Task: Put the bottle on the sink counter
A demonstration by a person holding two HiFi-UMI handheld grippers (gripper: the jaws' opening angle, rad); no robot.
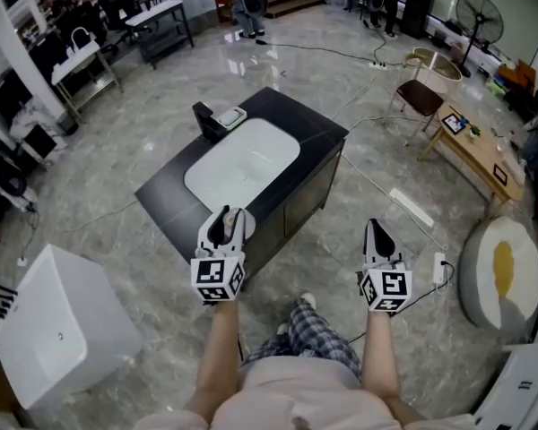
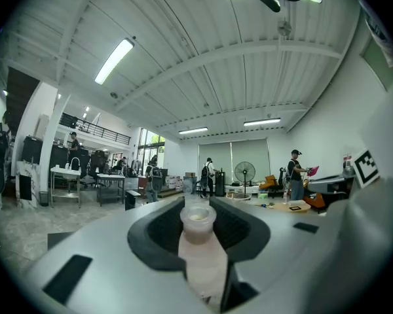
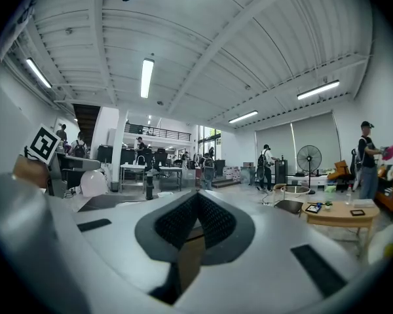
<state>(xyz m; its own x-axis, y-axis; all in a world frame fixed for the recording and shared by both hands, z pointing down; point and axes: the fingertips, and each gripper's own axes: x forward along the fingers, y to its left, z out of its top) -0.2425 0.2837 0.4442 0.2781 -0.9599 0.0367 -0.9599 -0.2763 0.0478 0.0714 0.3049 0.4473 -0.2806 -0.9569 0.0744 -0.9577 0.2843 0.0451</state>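
- While the person stood just before the sink counter (image 1: 291, 115), both bare forearms reached forward from the body, roughly side by side and well apart.
- The left forearm (image 1: 217, 348) ran straight ahead to the left gripper (image 1: 229, 215), which pointed level towards the counter with its marker cube (image 1: 218, 279) nearest the camera.
- In the left gripper view the two dark jaws stood partly apart and pressed on either side of the bottle (image 2: 198, 250), a pale pinkish one with a round cap that pointed away from the hand.
- The bottle was thus held in the air between those jaws, not set down on the counter.
- In the head view the left gripper's tip overlapped the counter's near edge, just in front of the white basin (image 1: 242, 164); whether it hung over the dark top or short of it could not be told.
- The right forearm (image 1: 378, 356) lay likewise straight, and the right gripper (image 1: 375, 229) pointed level over the grey floor (image 1: 359, 195), to the right of the counter and clear of it.
- The right gripper view showed its jaws brought together at the tips with nothing between them.
- A black faucet (image 1: 204, 119) stood at the basin's far end.
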